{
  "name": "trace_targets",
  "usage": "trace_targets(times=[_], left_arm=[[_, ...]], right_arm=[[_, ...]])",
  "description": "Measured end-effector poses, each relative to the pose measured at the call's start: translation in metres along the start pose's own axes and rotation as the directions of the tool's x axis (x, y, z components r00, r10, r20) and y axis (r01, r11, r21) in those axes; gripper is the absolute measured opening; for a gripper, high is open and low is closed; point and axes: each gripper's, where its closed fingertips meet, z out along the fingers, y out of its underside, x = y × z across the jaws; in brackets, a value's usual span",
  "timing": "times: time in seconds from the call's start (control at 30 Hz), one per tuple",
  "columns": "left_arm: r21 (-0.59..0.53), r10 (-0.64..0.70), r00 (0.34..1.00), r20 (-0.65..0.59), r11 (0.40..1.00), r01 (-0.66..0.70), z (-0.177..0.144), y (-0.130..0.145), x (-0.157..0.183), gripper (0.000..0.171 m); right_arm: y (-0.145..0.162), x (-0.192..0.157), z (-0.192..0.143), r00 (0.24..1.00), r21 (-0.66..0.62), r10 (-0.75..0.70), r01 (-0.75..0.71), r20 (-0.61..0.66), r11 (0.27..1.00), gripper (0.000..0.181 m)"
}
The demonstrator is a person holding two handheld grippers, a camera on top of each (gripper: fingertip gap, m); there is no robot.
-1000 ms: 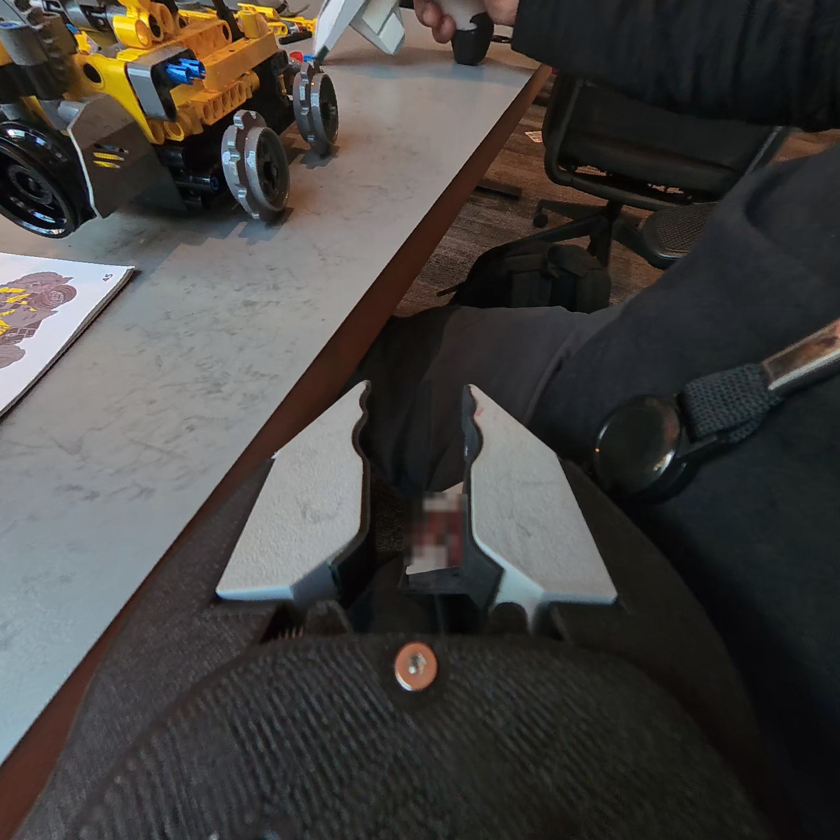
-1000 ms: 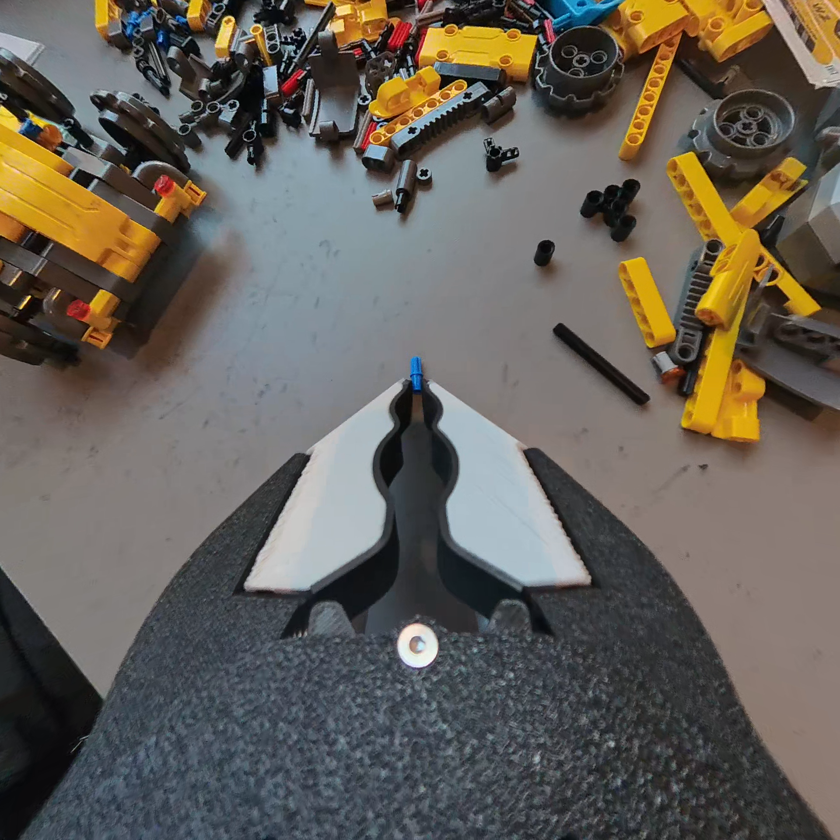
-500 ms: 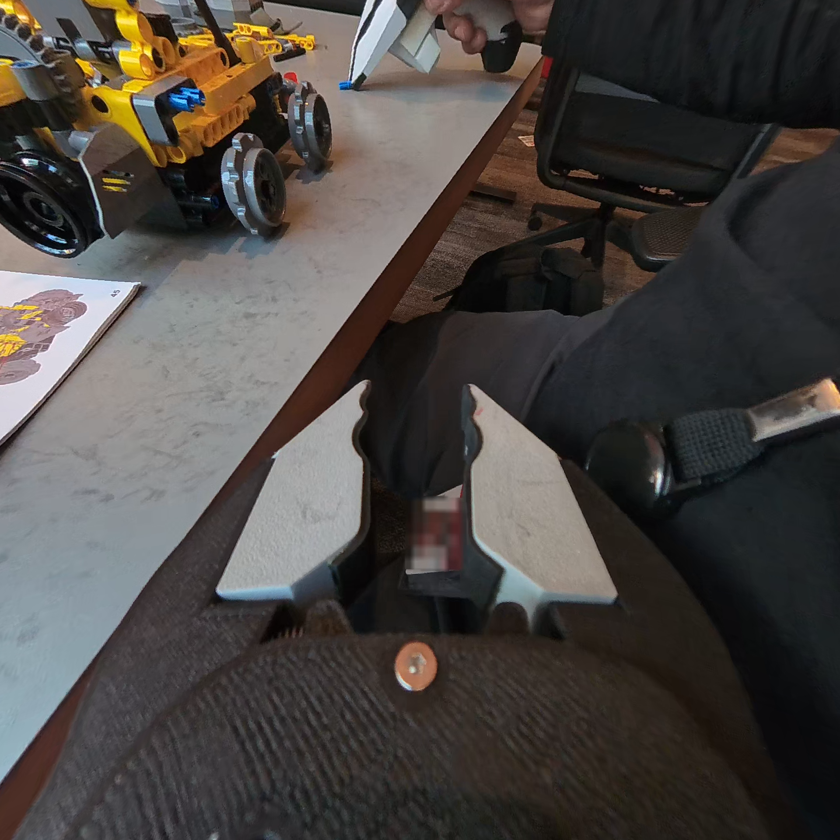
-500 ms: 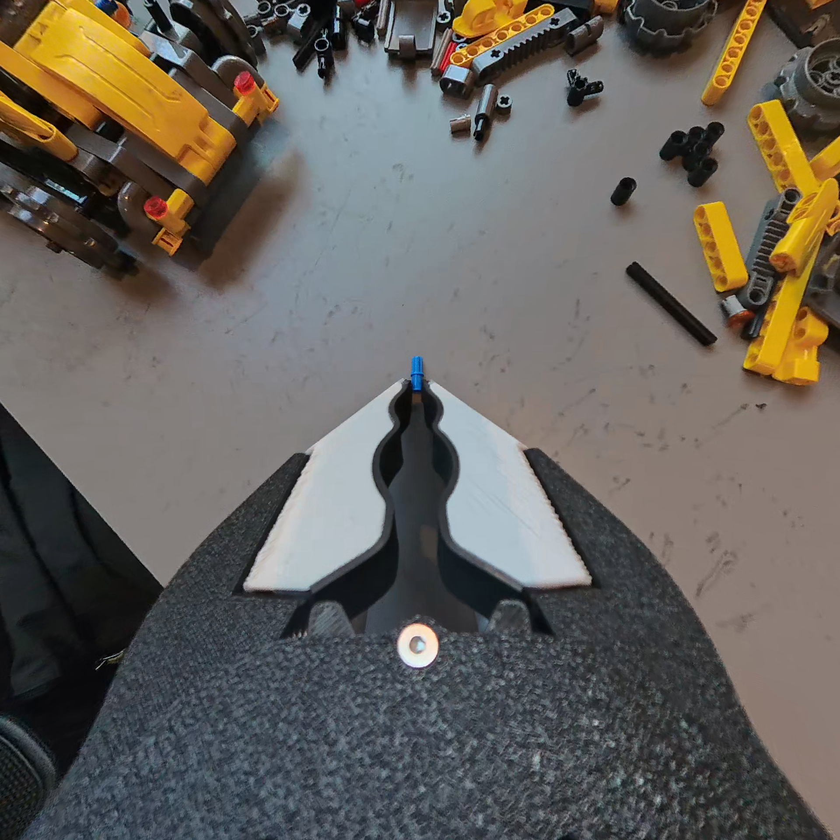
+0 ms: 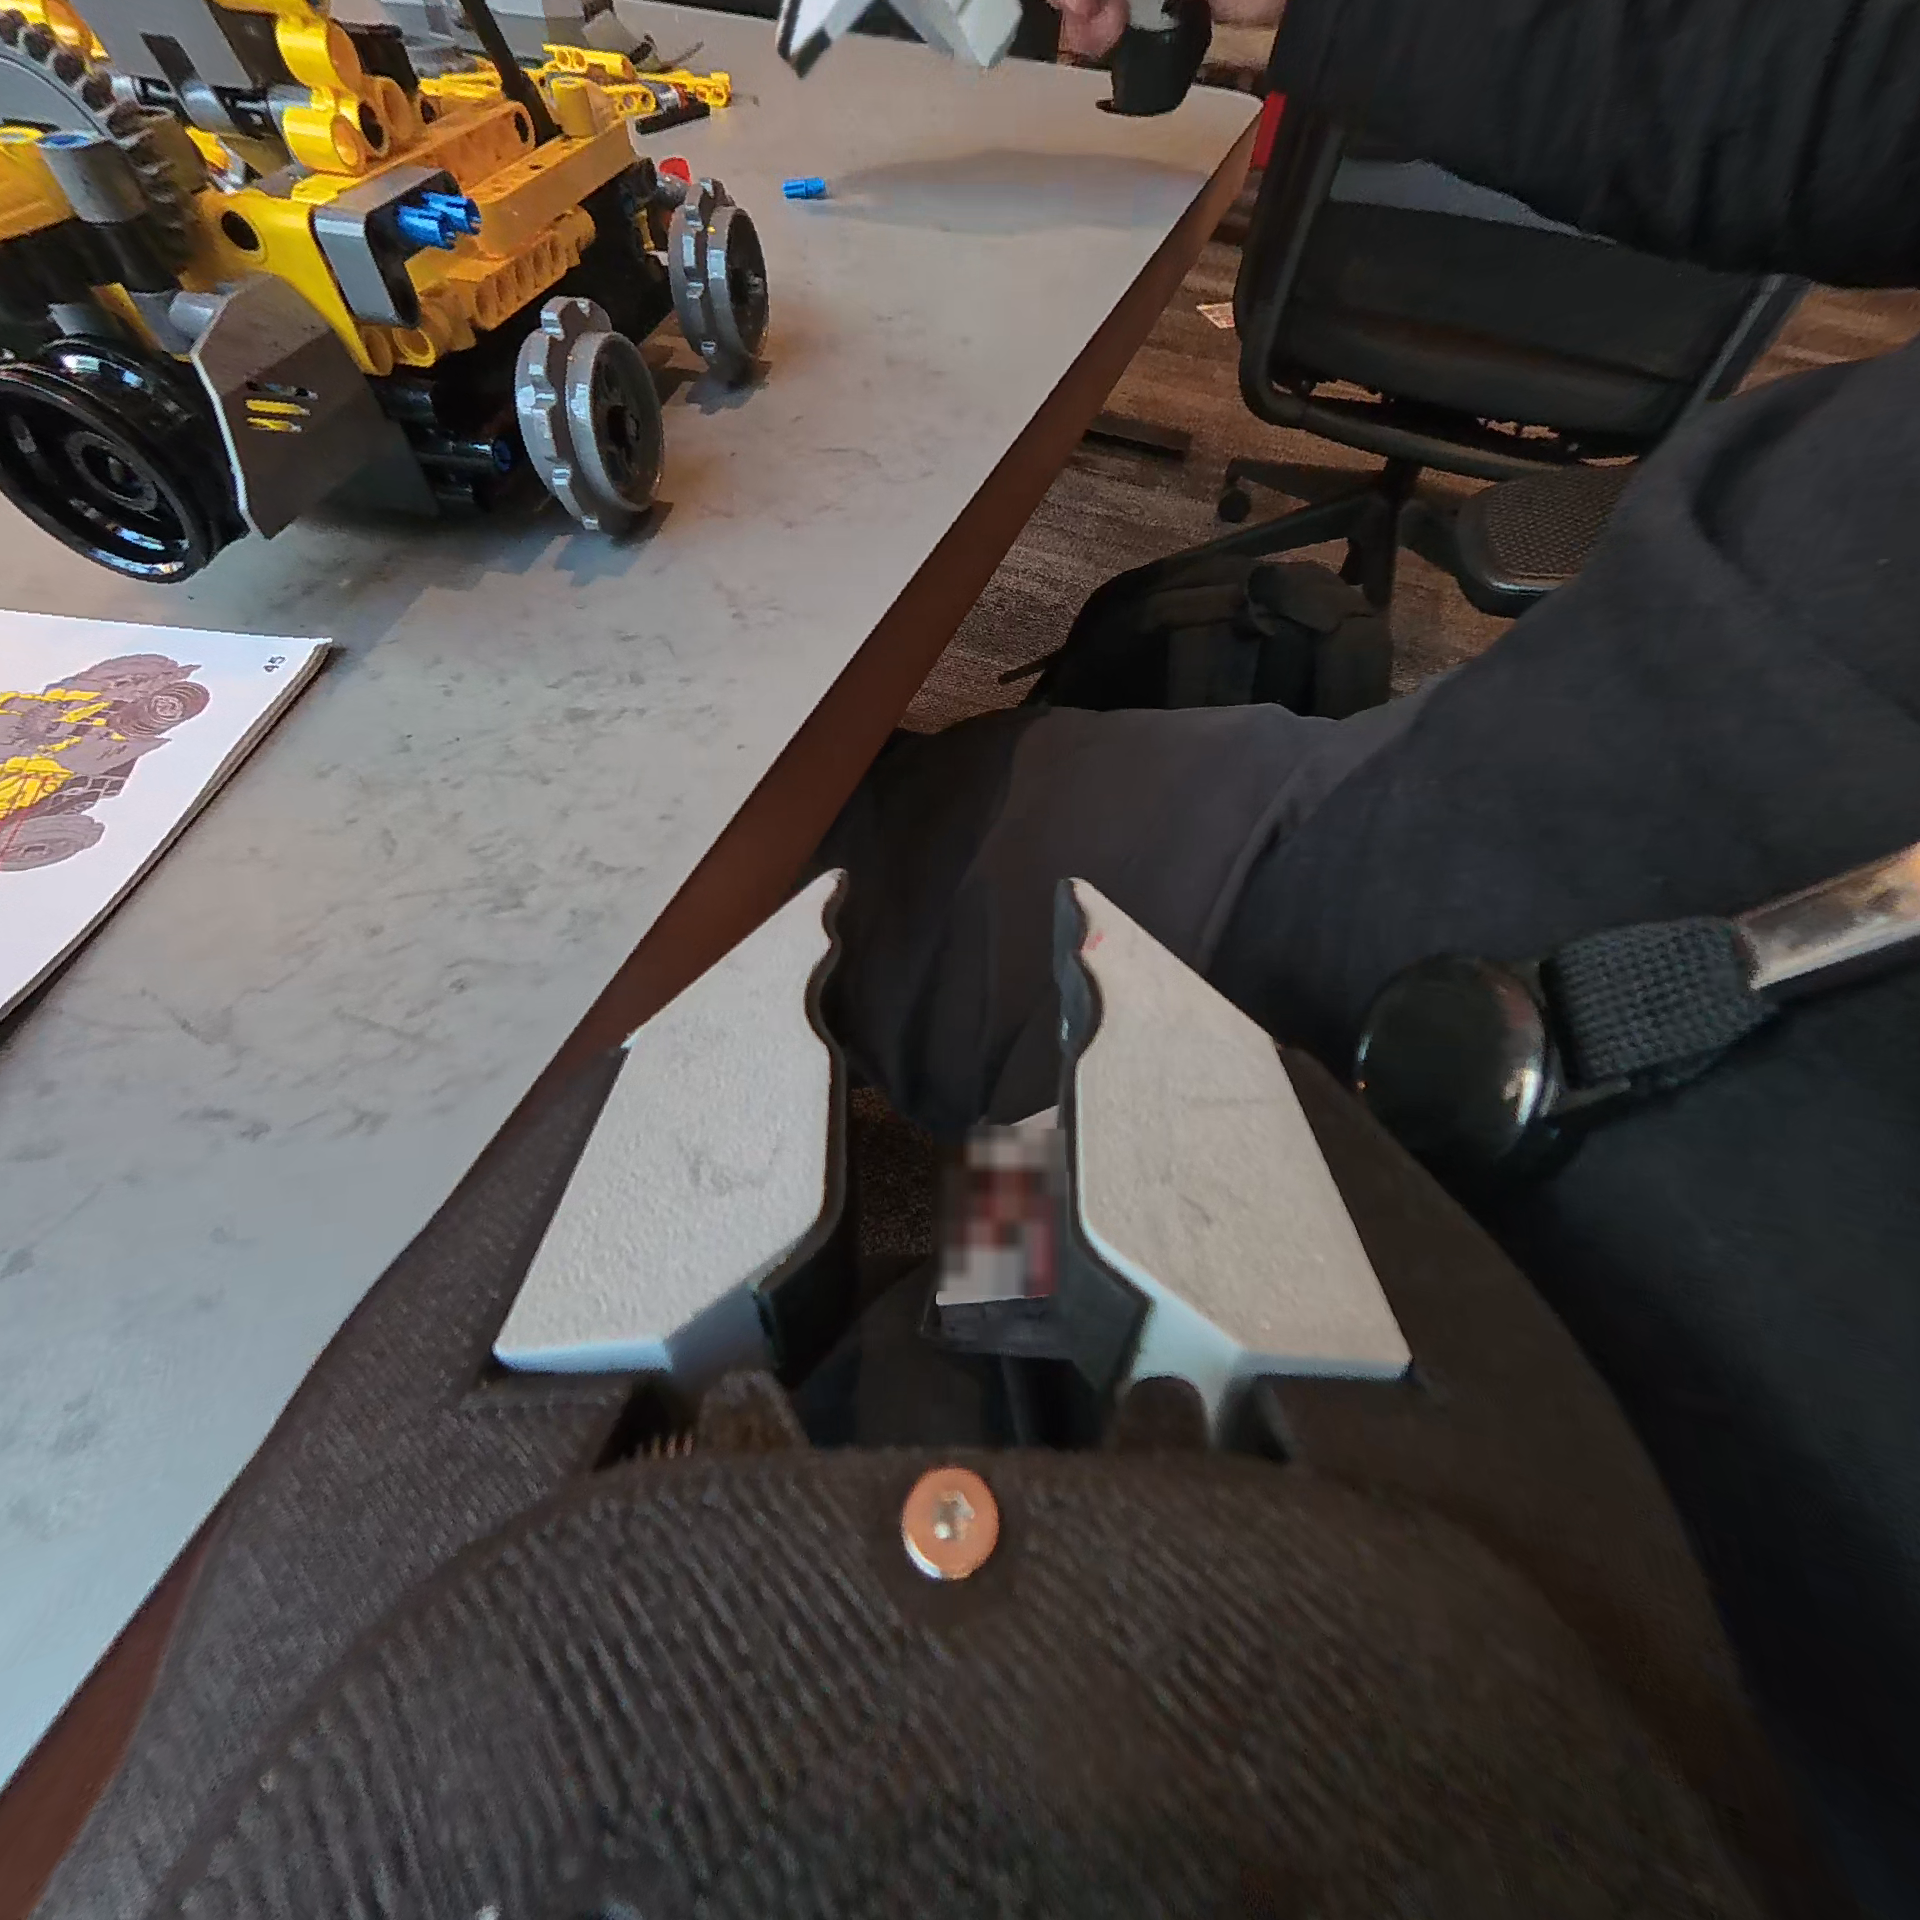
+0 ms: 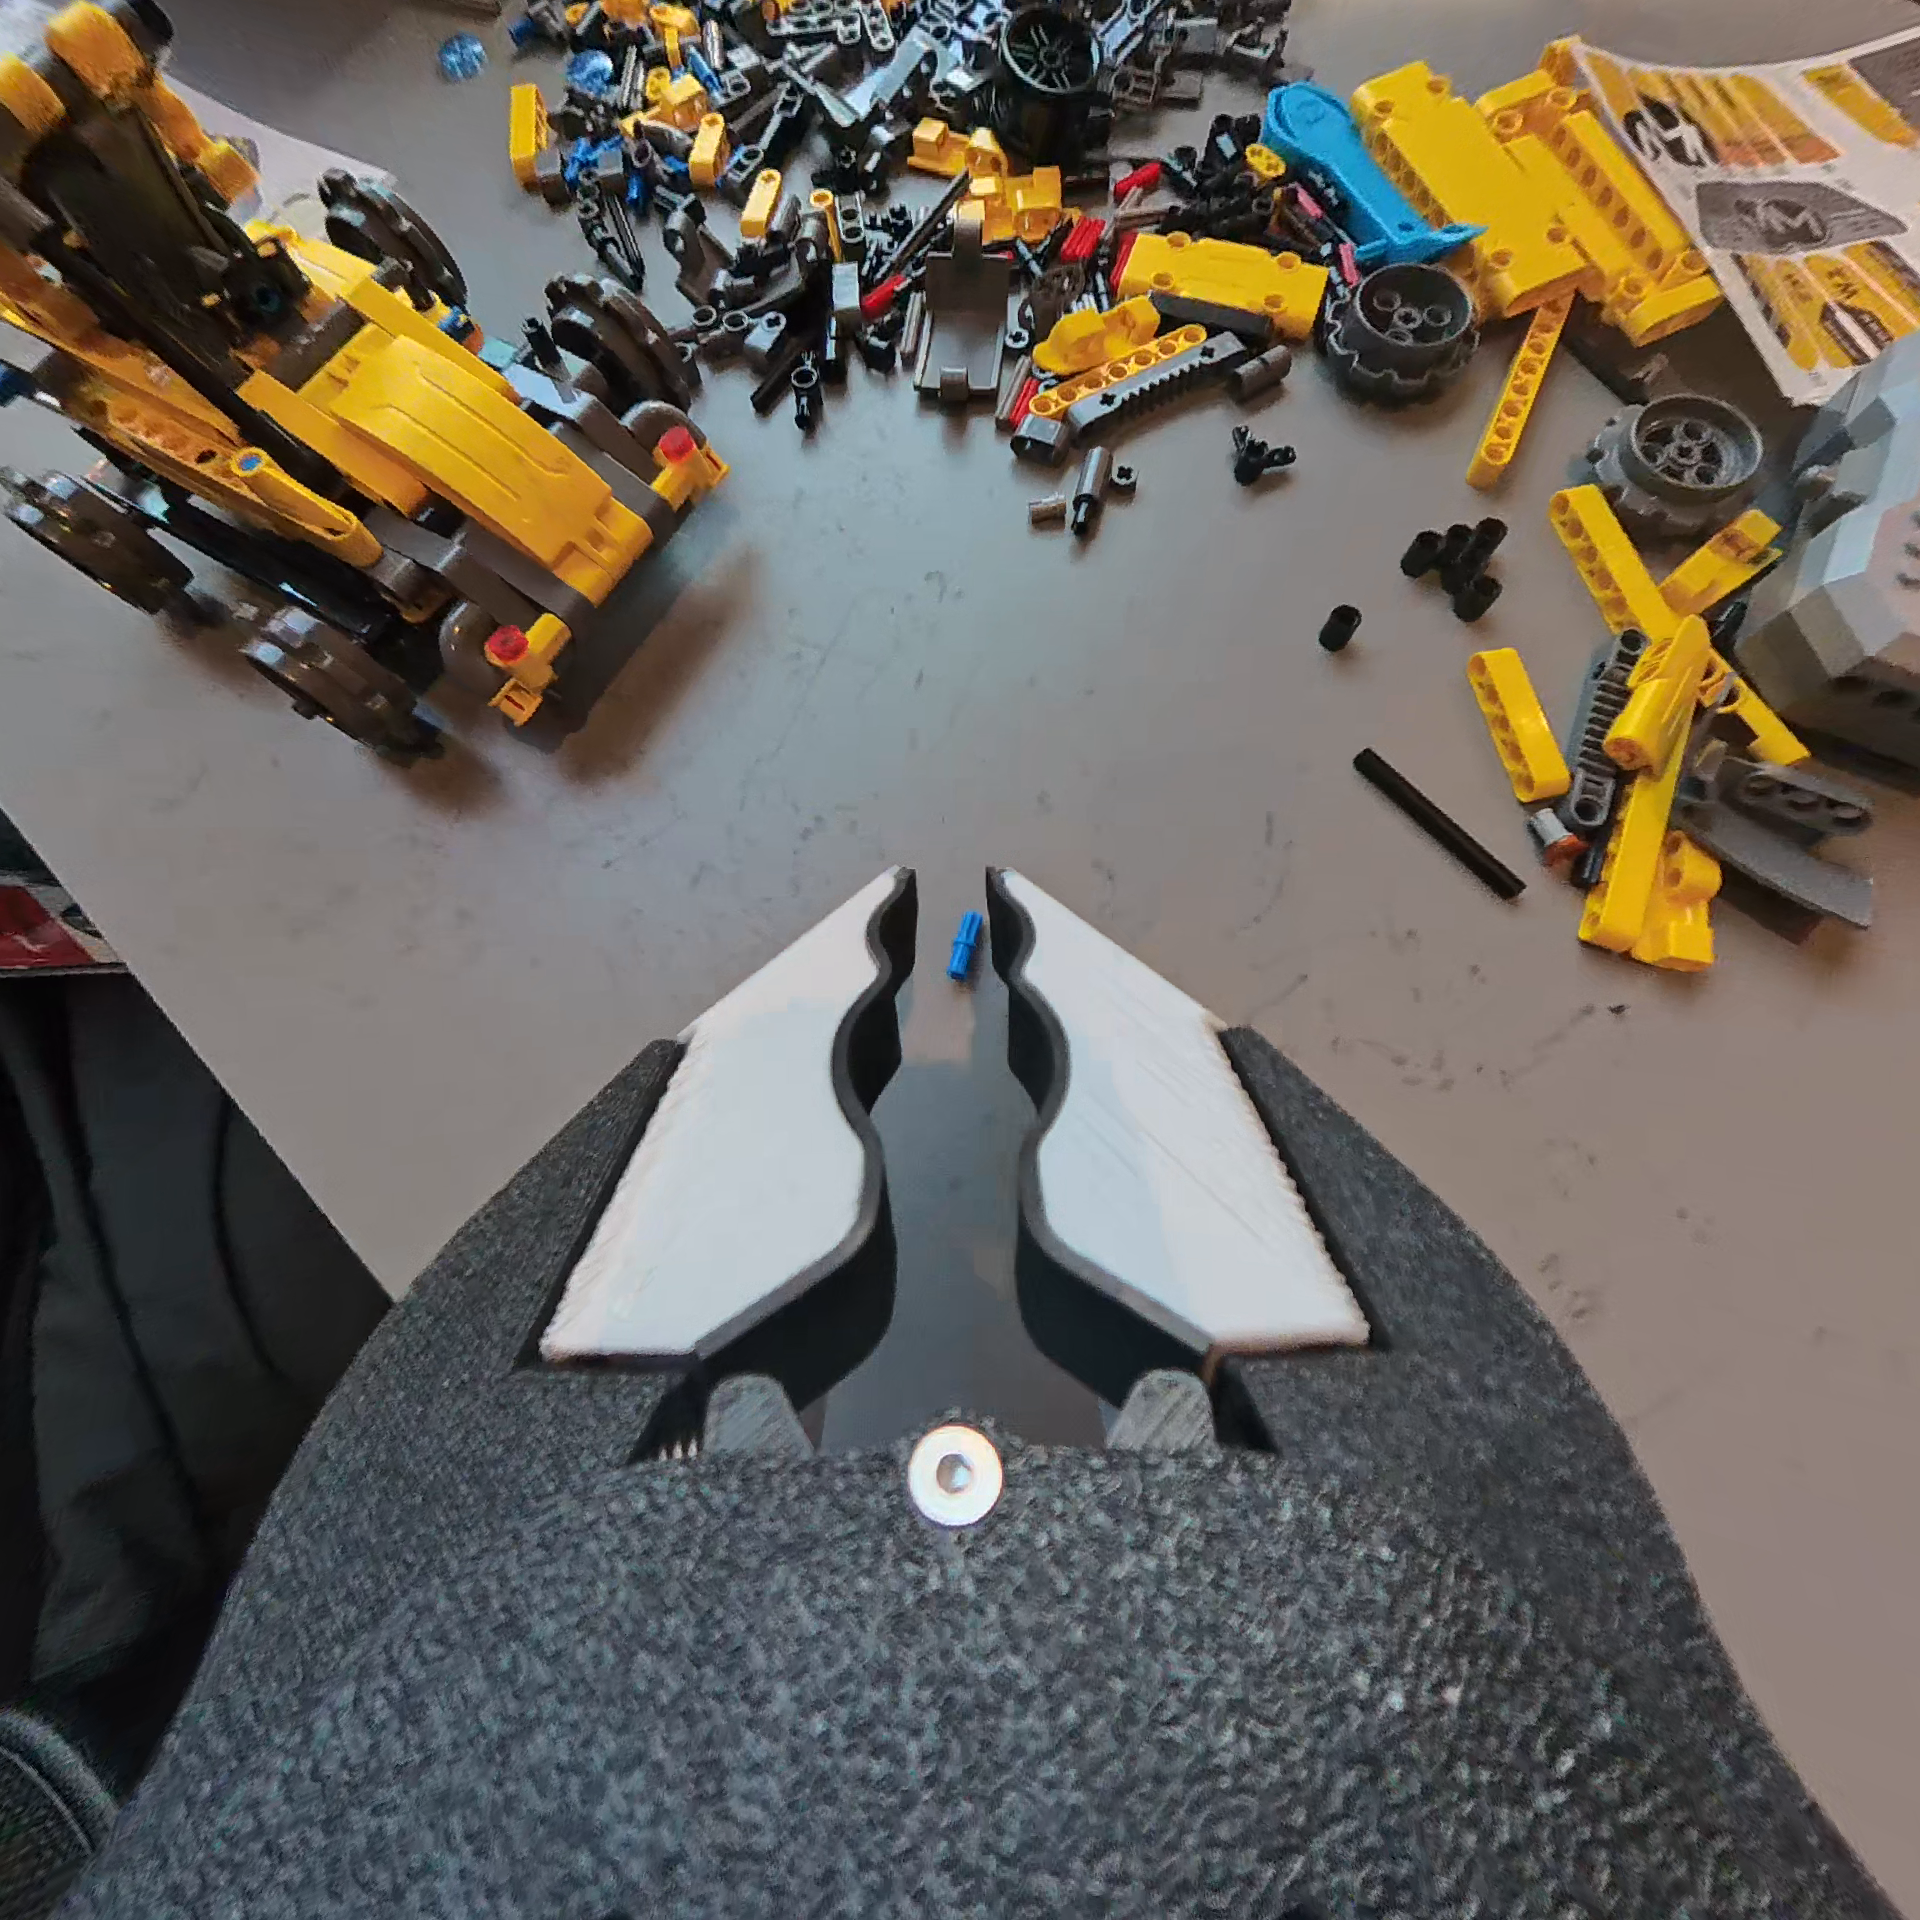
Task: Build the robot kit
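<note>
- We held our left gripper (image 5: 945,904) wide apart and empty beside the smooth grey table (image 5: 436,831).
- Our right gripper (image 6: 951,883) stood slightly parted, gripping nothing; one ribbed blue pin (image 6: 964,943) lay on the tabletop between its tips.

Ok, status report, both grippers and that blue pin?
Right gripper open above blue pin lying on table. Left gripper open, empty, off table edge.

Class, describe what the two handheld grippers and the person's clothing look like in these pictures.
The left gripper and the right gripper look alike: two pale grey wedge-shaped fingers with wavy black inner edges, on a rough black body with a silver screw. The person wears a dark sleeve and dark trousers.
</note>
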Motion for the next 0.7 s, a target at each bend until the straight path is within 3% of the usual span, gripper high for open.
trace_targets(times=[0.43,0.57,0.7], left_arm=[[0.015,-0.009,1.000,0.027,1.000,0.008,-0.008,-0.011,-0.008,0.031],[0.089,-0.001,0.999,0.052,0.996,-0.004,-0.031,-0.053,-0.019,0.028],[0.146,0.188,0.958,0.214,0.964,-0.222,-0.061,-0.124,-0.067,0.012]], right_arm=[[-0.021,0.012,-0.004,0.998,0.179,0.037,-0.026,-0.058,0.983,0.014],[-0.028,0.014,-0.003,0.997,0.238,0.015,0.004,-0.081,0.971,0.013],[-0.026,0.022,-0.003,0.997,0.258,0.040,-0.022,-0.067,0.966,0.014]])
